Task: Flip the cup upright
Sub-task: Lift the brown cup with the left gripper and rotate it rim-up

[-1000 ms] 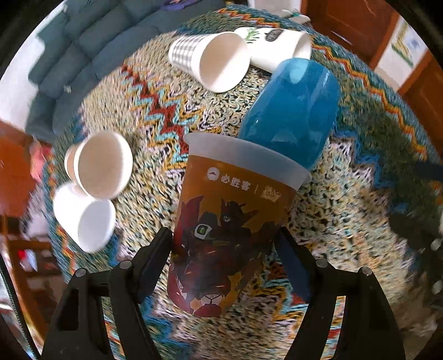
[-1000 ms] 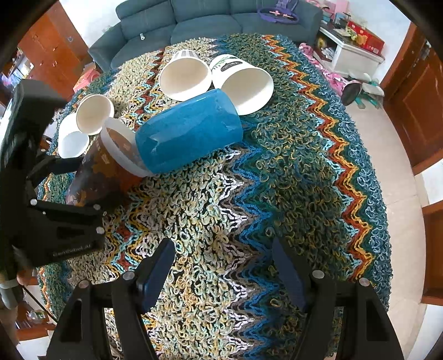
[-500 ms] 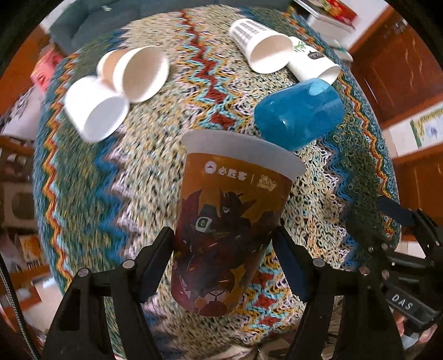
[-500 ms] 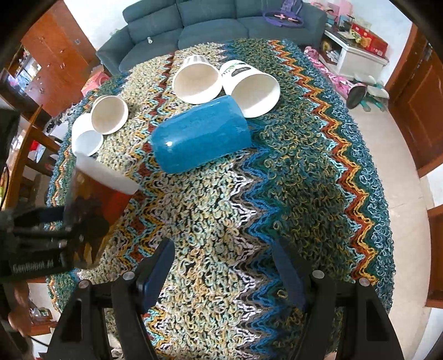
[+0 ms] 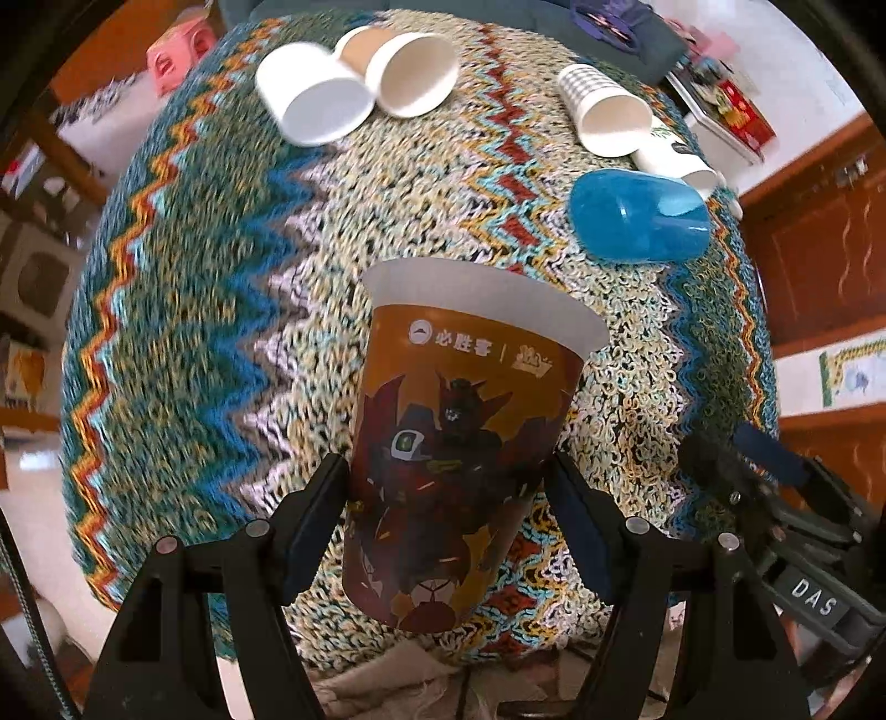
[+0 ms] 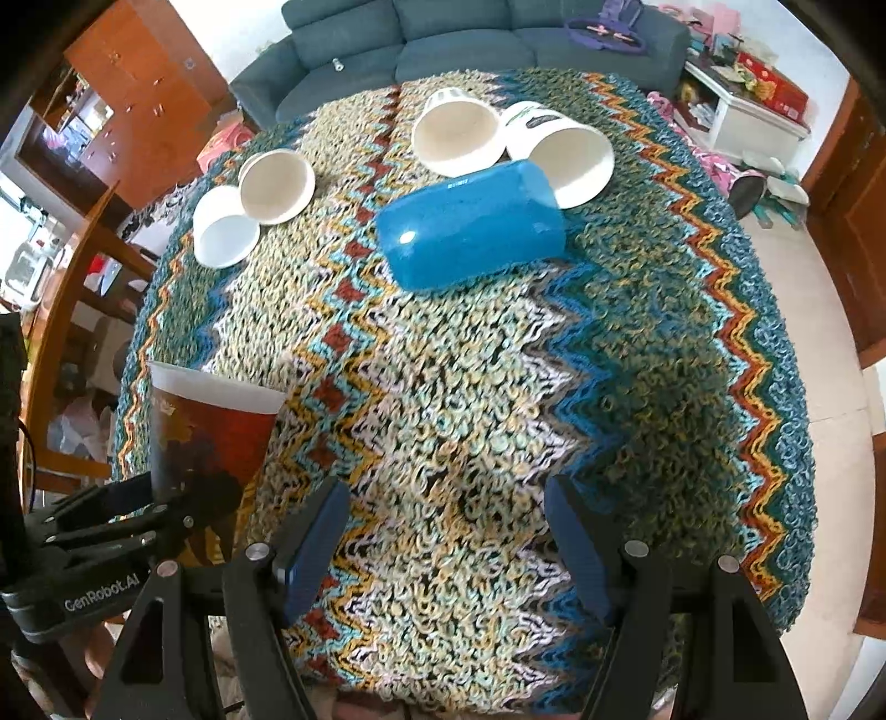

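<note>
An orange printed cup [image 5: 459, 437] with a frosted rim is held between the two fingers of my left gripper [image 5: 448, 498], which is shut on its lower body. In the right wrist view the same cup [image 6: 205, 432] stands nearly upright, rim up, at the near left edge of the table, with the left gripper [image 6: 138, 531] around its base. My right gripper [image 6: 443, 548] hovers open over the near part of the zigzag tablecloth [image 6: 498, 387] with nothing between its fingers.
A blue cup [image 6: 470, 227] lies on its side mid-table. Two white paper cups [image 6: 520, 144] lie on their sides behind it, two more [image 6: 255, 205] at the far left. A sofa [image 6: 470, 44] stands beyond the table, a wooden chair [image 6: 66, 310] at its left edge.
My left gripper has carried the orange cup away from the blue cup toward the near left edge and turned it from tilted to nearly upright. The right gripper has barely moved.
</note>
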`<state>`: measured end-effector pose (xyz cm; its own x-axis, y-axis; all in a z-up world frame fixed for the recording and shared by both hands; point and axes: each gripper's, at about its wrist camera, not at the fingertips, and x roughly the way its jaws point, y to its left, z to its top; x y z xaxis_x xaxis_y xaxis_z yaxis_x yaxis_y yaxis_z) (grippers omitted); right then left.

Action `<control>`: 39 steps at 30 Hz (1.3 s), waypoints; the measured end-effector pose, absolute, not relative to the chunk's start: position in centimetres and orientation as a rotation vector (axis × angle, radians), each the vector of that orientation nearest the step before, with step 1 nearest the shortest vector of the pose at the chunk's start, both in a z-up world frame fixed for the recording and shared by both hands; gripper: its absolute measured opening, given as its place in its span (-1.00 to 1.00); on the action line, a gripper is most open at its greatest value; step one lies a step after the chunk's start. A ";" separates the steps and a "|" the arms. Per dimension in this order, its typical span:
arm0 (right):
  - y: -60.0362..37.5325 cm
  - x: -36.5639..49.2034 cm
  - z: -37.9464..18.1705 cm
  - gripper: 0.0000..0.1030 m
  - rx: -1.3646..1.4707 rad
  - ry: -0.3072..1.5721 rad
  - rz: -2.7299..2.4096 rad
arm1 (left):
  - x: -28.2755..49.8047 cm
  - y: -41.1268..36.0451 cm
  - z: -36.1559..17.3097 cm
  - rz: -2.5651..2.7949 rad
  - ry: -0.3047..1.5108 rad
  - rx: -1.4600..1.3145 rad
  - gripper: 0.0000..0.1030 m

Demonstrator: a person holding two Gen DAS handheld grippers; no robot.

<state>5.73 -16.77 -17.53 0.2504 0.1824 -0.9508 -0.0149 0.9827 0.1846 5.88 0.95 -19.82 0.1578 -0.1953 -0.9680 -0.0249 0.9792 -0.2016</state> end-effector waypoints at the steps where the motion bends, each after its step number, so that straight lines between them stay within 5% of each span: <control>1: -16.7 5.6 -17.6 0.43 0.148 1.315 0.138 | 5.7 1.2 -19.9 -0.118 1.409 -0.198 0.47; 17: -16.8 5.2 -18.2 0.43 0.247 1.318 0.132 | 4.7 3.3 -22.3 -0.150 1.419 -0.544 0.47; 39: -15.2 6.7 -18.2 0.44 0.440 1.345 0.312 | 3.4 3.5 -20.2 -0.148 1.367 -0.401 0.76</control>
